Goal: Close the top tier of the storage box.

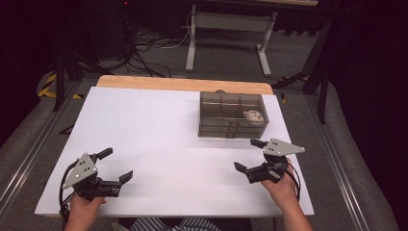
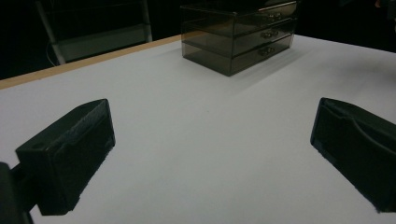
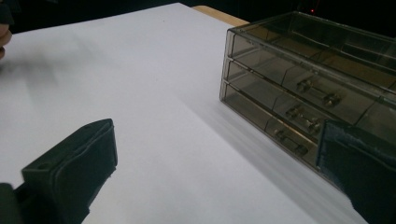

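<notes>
Smoky clear plastic three-drawer box (image 1: 233, 114) sits upper right; your right gripper (image 1: 250, 155) and left gripper (image 1: 117, 164) gape released, holding nothing.

The white table top (image 1: 159, 144) is evenly lit from above while the room around it falls into near darkness. In both gripper views the near black jaws are soft and out of focus. The smoky drawer box (image 3: 308, 93) casts a soft shadow, with slight blur.

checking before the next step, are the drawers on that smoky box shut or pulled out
Shut: all three fronts of the drawer box sit flush in the right gripper view, none pulled out.
</notes>
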`<act>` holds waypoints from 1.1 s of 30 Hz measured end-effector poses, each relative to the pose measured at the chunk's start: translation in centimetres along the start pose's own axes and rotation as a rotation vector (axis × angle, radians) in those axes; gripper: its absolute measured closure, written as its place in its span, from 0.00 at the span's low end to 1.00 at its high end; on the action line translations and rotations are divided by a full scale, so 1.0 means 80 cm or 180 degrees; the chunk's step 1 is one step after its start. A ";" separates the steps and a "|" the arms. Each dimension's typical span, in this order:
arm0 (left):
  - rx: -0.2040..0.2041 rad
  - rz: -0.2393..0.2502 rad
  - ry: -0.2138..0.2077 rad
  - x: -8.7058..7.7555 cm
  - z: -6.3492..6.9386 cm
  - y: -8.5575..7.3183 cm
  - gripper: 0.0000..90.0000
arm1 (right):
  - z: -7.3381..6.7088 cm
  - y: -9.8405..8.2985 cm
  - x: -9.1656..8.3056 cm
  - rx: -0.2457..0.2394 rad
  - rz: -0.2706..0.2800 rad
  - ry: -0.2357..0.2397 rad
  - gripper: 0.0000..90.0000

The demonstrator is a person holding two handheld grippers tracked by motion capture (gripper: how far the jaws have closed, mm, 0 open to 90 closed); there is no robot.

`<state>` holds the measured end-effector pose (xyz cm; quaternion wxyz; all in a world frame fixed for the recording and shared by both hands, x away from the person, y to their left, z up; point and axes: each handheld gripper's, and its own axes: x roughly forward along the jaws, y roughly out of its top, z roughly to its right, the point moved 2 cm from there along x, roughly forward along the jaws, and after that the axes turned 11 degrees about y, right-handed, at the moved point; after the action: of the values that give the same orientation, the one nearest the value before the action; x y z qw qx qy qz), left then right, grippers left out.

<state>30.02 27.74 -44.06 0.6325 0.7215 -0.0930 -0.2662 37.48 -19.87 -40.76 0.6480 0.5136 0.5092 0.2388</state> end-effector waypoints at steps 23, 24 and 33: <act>0.0044 0.0022 -0.0021 0.001 0.001 0.000 0.01 | -0.014 -0.047 0.012 -0.0086 0.0066 0.0086 0.00; 0.0046 0.0023 -0.0026 0.001 0.002 0.000 0.00 | -0.013 -0.052 0.012 -0.0084 0.0047 0.0099 0.00; 0.0042 0.0033 -0.0050 0.001 0.002 -0.001 0.00 | -0.020 -0.071 0.019 -0.0046 -0.0054 0.0122 0.00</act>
<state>29.94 27.56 -44.14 0.6283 0.7230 -0.1035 -0.2679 35.39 -19.98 -46.48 0.6439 0.4998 0.5241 0.2468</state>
